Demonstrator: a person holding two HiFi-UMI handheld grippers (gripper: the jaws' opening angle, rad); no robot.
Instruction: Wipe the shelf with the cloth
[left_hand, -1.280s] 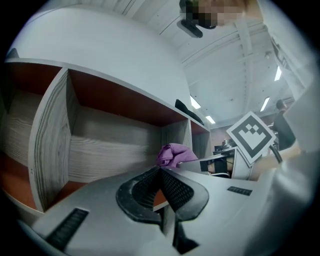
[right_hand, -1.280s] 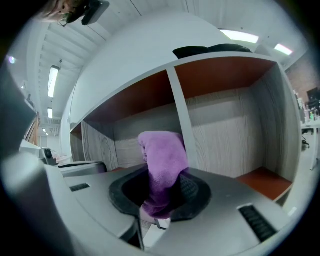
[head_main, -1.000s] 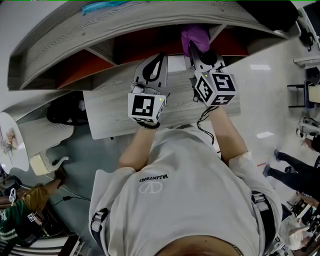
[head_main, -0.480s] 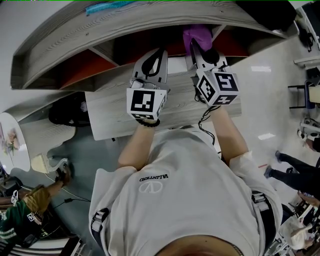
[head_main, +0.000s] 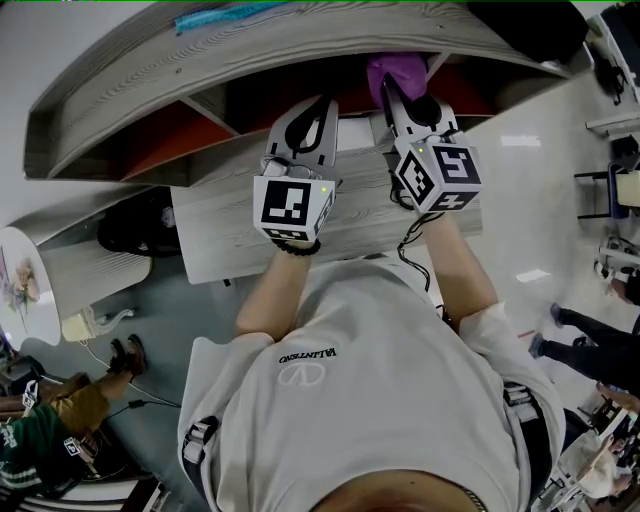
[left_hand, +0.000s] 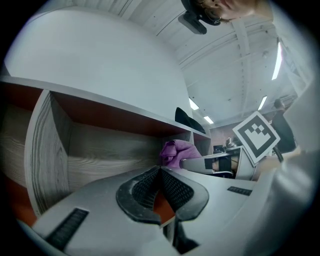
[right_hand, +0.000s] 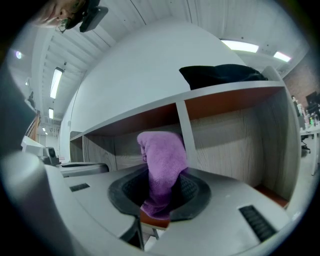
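Purple cloth (right_hand: 162, 155) clamped in right claw (right_hand: 161, 192), perhaps touching shelf (right_hand: 235, 135); left claw (left_hand: 159, 175) together, per its view.

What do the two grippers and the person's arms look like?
The left gripper and right gripper are light grey shells with black ribbed pads. Each carries a white cube of black square markers. A black cable hangs from the right one. The person wears a white short-sleeved T-shirt.

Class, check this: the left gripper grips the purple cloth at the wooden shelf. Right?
No: the right gripper grips the purple cloth at the wooden shelf, as the right gripper view shows. The left gripper is shut on nothing.
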